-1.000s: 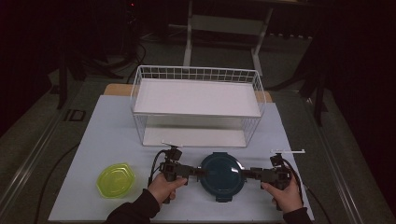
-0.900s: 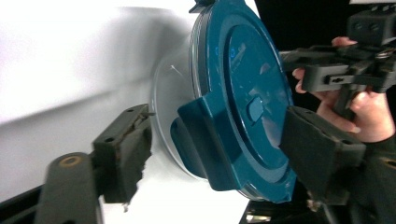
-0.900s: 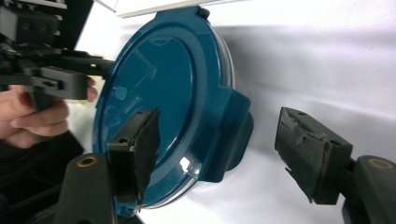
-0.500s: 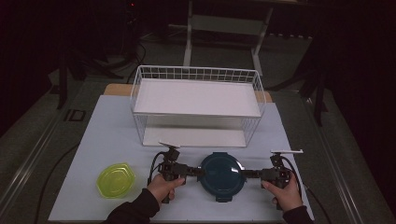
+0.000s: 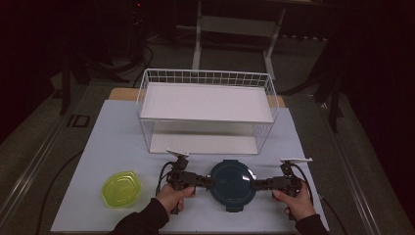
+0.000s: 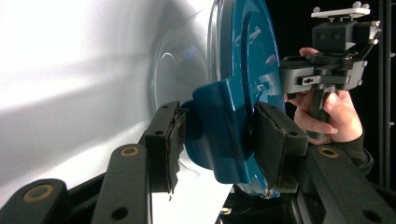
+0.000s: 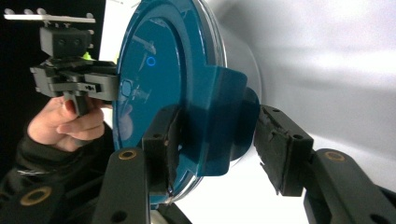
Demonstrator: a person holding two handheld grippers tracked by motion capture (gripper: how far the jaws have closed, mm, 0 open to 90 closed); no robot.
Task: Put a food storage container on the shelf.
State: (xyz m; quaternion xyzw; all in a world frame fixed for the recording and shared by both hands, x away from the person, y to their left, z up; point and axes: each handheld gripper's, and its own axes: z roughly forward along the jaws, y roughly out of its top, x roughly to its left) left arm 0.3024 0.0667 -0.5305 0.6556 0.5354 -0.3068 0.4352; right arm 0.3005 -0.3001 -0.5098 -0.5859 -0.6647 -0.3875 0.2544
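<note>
A round clear container with a dark teal lid (image 5: 232, 183) sits on the white table near the front edge. My left gripper (image 5: 209, 182) lies level at its left side and my right gripper (image 5: 257, 184) at its right side. In the left gripper view the jaws have just been closing, and the left gripper (image 6: 219, 140) now clamps the lid's teal latch tab (image 6: 219, 130) between its pads. In the right gripper view the right gripper (image 7: 217, 140) has likewise been closing and holds the opposite latch tab (image 7: 219, 126), pads touching it.
A white wire rack (image 5: 205, 74) with two shelves stands behind the container at the table's middle. A yellow-green lidded tub (image 5: 121, 188) lies at the front left. The table's front edge is close under both hands.
Both grippers' jaws have narrowed onto the lid's side tabs. The hands and the container have stayed in place.
</note>
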